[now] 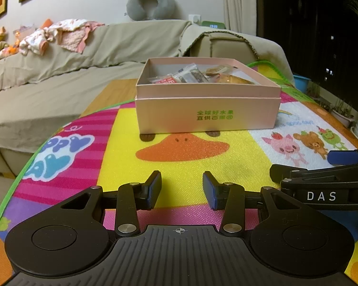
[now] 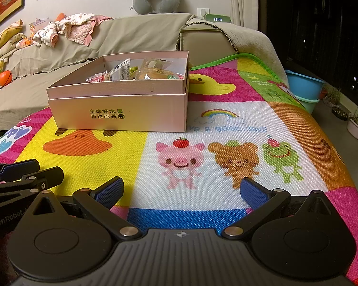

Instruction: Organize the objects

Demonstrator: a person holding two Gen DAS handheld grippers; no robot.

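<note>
We find box [image 1: 207, 109] filled with what look like snack packets [image 1: 179, 77]; left gripper [image 1: 181, 189], right gripper [image 2: 181, 191] before box, both spread, empty. We judge sorting finished or unstarted; next needs loose item.

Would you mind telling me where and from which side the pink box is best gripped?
Probably the near wall of the pink box, taken from above over its open rim, one finger inside, one outside. The body looks too wide for the left tongs or right tongs to span; both stand open and empty. Packets inside may crowd the inner finger.
</note>
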